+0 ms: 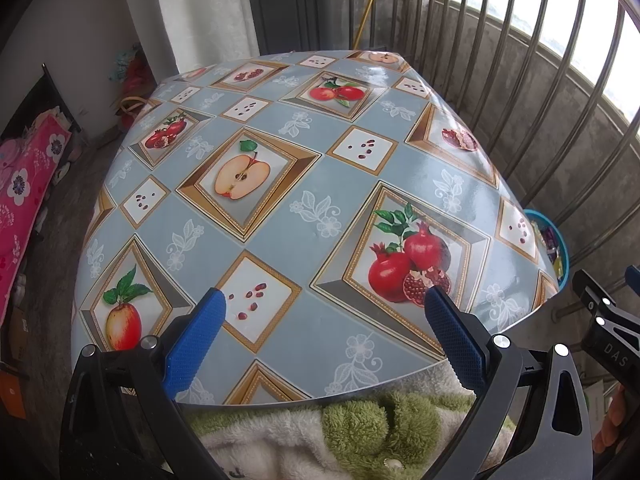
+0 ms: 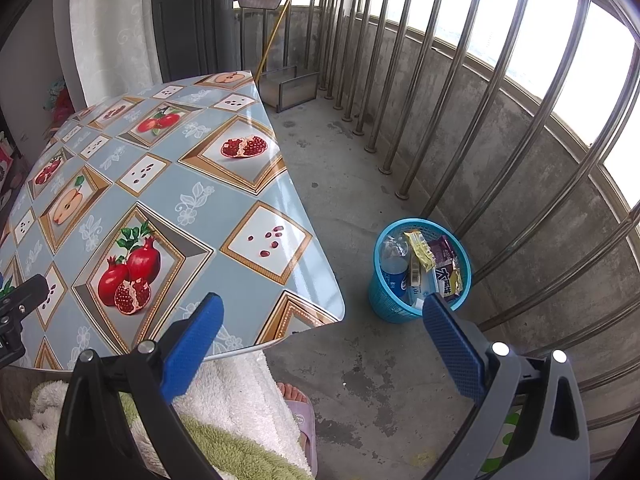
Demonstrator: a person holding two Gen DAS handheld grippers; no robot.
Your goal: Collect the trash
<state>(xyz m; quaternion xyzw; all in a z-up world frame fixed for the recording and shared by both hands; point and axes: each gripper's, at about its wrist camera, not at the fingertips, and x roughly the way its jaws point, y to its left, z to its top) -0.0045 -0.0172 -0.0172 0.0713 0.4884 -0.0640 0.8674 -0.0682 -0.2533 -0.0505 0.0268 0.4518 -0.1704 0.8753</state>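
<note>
A blue mesh trash basket (image 2: 384, 304) stands on the concrete floor right of the table; its rim also shows in the left wrist view (image 1: 560, 240). It holds a crushed plastic bottle (image 2: 394, 260), a yellow wrapper (image 2: 420, 252), a purple wrapper (image 2: 444, 252) and other packets. My left gripper (image 1: 324, 300) is open and empty above the near part of the table (image 1: 280, 184), which has a fruit-print cloth. My right gripper (image 2: 320, 308) is open and empty over the table's right corner (image 2: 320, 272), left of the basket. No loose trash shows on the table.
A steel-bar railing (image 2: 500, 120) and a concrete wall run along the right. A metal dustpan (image 2: 288, 88) and a broom handle (image 2: 276, 28) stand at the back. A person's sandalled foot (image 2: 298, 404) and a fluffy robe (image 2: 240, 400) are below. A pink blanket (image 1: 24, 200) lies left.
</note>
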